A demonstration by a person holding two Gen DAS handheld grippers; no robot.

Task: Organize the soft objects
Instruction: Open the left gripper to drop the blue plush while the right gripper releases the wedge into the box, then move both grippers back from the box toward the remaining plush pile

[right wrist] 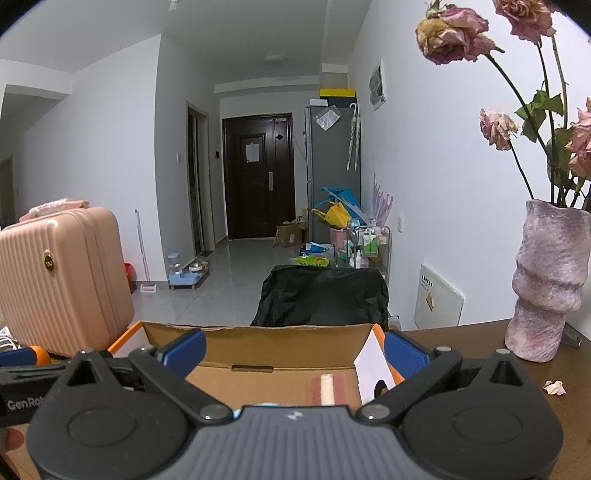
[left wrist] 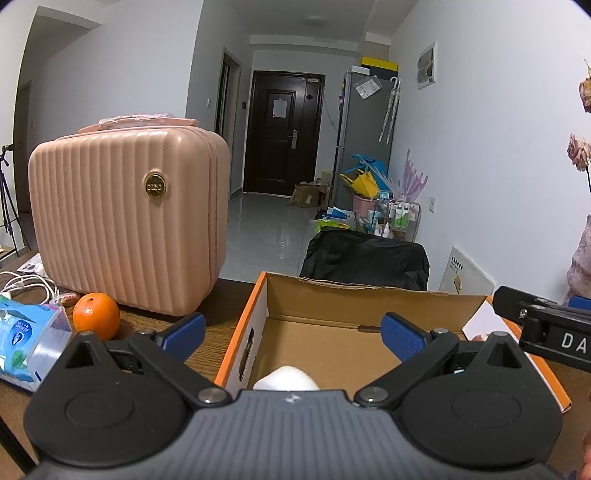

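Both the left gripper [left wrist: 293,334] and the right gripper [right wrist: 295,350] hover over the cardboard box [left wrist: 325,295] with jaws spread fully wide, gripping and touching nothing.

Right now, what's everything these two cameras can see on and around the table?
cardboard box: one, brown with orange rim, open, centre of the table
white soft object: one, inside the box, near edge
striped soft object: one, pink and cream, on the box floor
suitcase: one, pink, ribbed, upright left of the box
orange: one, in front of the suitcase
tissue pack: one, blue and white, far left
vase: one, mottled purple, right of the box, holding dried roses
black chair back: one, behind the table
left gripper: blue pads, open, over the box
right gripper: blue pads, open, over the box
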